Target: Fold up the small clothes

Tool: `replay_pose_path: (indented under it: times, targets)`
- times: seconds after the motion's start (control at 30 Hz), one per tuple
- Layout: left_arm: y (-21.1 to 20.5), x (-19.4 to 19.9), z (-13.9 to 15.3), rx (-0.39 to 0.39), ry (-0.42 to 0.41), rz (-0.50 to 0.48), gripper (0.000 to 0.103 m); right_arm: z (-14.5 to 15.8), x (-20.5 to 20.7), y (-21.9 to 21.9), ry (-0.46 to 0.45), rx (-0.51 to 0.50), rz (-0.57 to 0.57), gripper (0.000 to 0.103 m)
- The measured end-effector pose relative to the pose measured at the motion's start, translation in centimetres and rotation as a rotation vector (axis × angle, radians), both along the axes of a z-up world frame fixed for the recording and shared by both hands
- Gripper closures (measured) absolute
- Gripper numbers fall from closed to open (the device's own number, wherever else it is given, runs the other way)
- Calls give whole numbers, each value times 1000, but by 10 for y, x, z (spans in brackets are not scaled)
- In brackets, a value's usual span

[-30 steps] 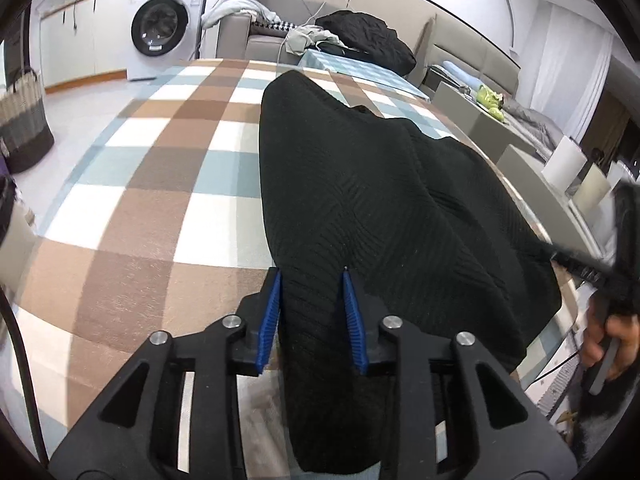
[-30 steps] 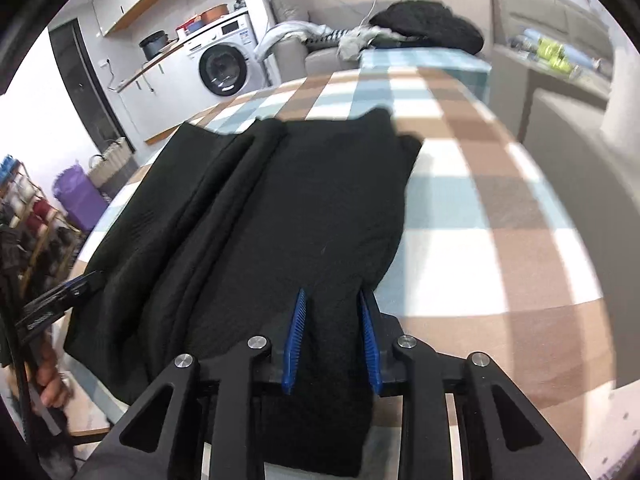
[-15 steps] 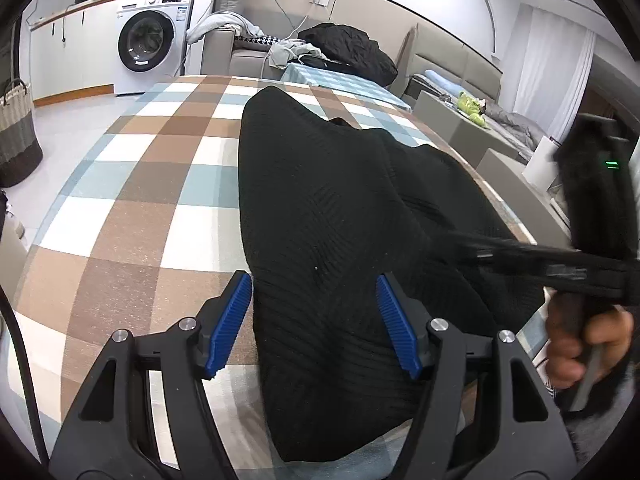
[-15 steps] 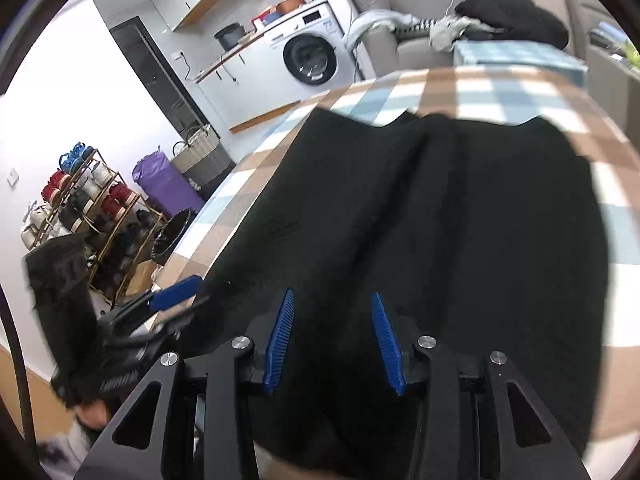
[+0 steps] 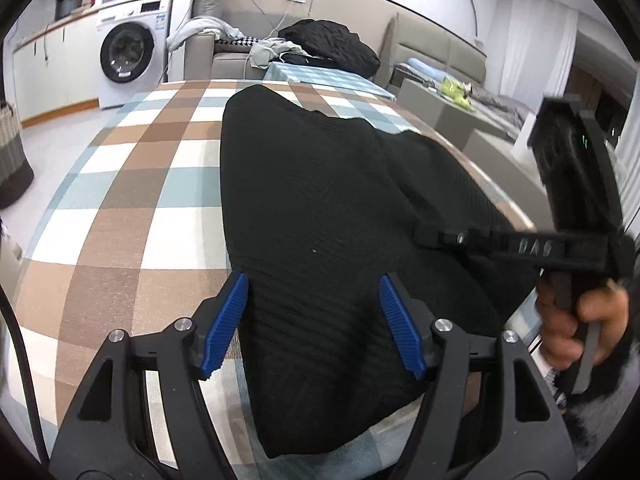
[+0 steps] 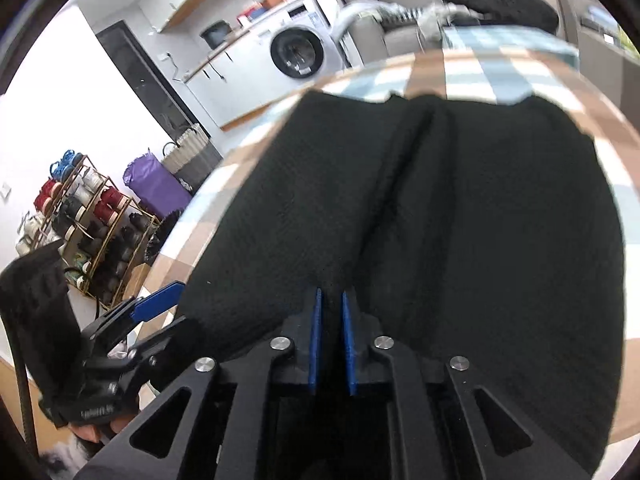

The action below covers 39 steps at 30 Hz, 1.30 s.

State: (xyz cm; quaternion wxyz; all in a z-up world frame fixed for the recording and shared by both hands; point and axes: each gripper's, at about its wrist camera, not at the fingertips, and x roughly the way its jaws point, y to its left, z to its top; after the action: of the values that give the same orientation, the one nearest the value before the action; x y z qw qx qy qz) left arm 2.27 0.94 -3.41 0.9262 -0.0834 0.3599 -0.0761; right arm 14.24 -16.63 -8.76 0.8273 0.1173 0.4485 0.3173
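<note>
Left gripper (image 5: 314, 320): now spread wide, having released the black garment (image 5: 320, 216) lying on the checked desk (image 5: 132, 184). Right gripper (image 6: 331, 340): newly pinched on a fabric ridge; next fold likely starting.

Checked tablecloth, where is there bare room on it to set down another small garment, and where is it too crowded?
Bare checked tablecloth lies left of the black garment, from the near edge back toward the washing machine side. A narrower bare strip shows past the garment's far end. The right side is crowded: the garment reaches the edge, and the right gripper is pinching it there.
</note>
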Motion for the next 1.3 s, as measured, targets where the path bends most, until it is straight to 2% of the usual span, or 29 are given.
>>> replay_pose_path:
  times: [0.07, 0.1, 0.17, 0.3, 0.4, 0.5, 0.57, 0.63, 0.67, 0.7, 0.73, 0.8, 0.93, 1.03, 1.07, 1.17, 1.23, 1.3]
  targets:
    - [-4, -1, -1, 26, -1, -14, 33, 5, 1, -7, -10, 25, -6, 82]
    - [-6, -1, -2, 35, -1, -19, 32, 9, 3, -13, -23, 28, -18, 75]
    - [-9, -1, -4, 49, 4, -26, 32, 12, 5, -26, -47, 33, -50, 69]
    - [-10, -1, -4, 52, 5, -32, 31, 1, 27, -33, 37, 43, -51, 63]
    - [-5, -1, -4, 25, 7, -27, 31, -9, 43, -28, 85, 99, -21, 60]
    - [-3, 0, -4, 12, 9, -26, 31, -9, 56, -22, 104, 165, 7, 51]
    - [-3, -1, -4, 12, 10, -25, 31, -7, 64, -13, 90, 150, 8, 51]
    - [-2, -2, -3, 7, 9, -24, 31, -3, 67, 0, 44, 93, 12, 53]
    - [-1, -3, -3, 5, 8, -24, 31, -1, 68, 8, 16, 52, 14, 59]
    - [-1, -3, -2, 1, 7, -25, 31, -1, 65, 13, -2, 18, 18, 76]
    - [0, -4, -1, 0, 3, -25, 31, 0, 63, 20, -23, -22, 32, 85]
    - [3, -6, 3, -12, -17, -19, 31, 4, 60, 22, -64, -50, 47, 92]
    - [13, -13, 13, -86, -56, -6, 30, 42, 47, 6, -162, -5, 27, 94]
    - [18, -15, 16, -102, -67, 3, 28, 56, 41, -14, -212, -52, -30, 94]
    - [17, -14, 14, -95, -54, 5, 28, 52, 43, -18, -201, -76, -48, 94]
    - [12, -10, 9, -71, -22, 0, 28, 17, 62, -34, -47, -79, -88, 92]
    - [6, -9, 6, -46, -9, -12, 28, 4, 65, -37, 9, -73, -82, 83]
    - [2, -8, 3, -32, -5, -22, 27, -2, 58, -47, 34, -18, -71, 74]
